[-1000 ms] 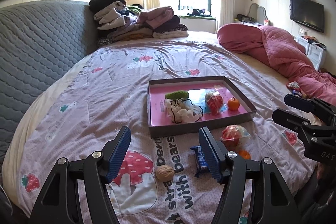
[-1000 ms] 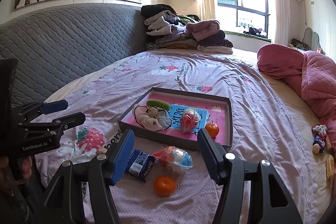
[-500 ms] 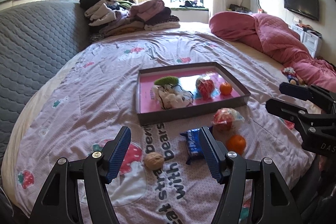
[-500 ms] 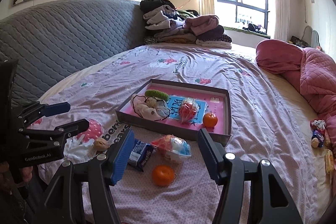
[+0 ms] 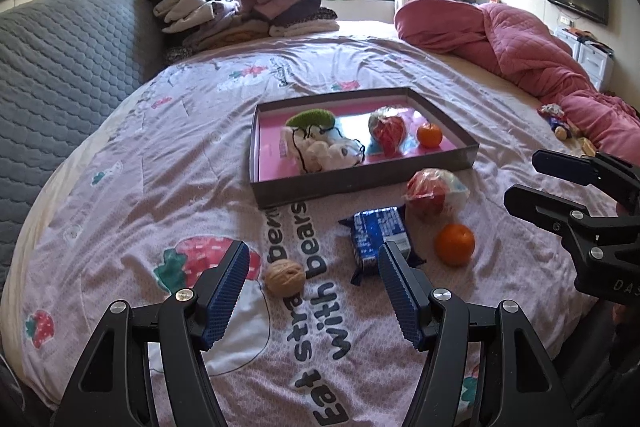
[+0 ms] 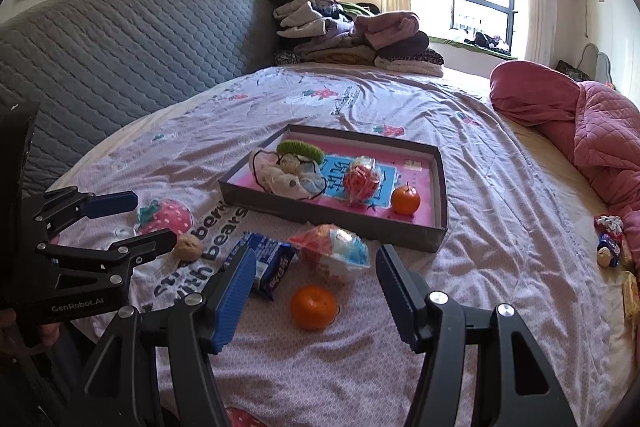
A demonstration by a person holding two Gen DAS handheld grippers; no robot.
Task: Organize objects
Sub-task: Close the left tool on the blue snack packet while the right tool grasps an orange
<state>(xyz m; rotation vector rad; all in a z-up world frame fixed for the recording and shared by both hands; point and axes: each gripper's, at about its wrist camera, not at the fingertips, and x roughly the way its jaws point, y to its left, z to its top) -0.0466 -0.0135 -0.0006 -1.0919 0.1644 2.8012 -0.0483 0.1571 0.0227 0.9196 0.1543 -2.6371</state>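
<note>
A grey box tray with a pink floor (image 5: 360, 179) (image 6: 332, 213) lies on the bed. It holds a green and white cloth bundle, a red wrapped item and an orange. In front of it lie a walnut (image 5: 285, 277) (image 6: 189, 247), a blue snack packet (image 5: 380, 233) (image 6: 267, 263), a red and white wrapped item (image 5: 434, 193) (image 6: 332, 251) and an orange (image 5: 455, 243) (image 6: 313, 307). My left gripper (image 5: 314, 291) (image 6: 134, 217) is open above the walnut and packet. My right gripper (image 6: 316, 287) (image 5: 520, 177) is open above the loose orange.
A grey quilted headboard (image 6: 120, 43) runs along the left. Folded clothes (image 5: 240, 11) are stacked at the far end of the bed. A pink quilt (image 5: 520, 43) is bunched at the right, with small items (image 6: 608, 239) beside it.
Both grippers have drawn back and lifted a little, so the loose items now show further forward between the fingers. Nothing was grasped or moved.
</note>
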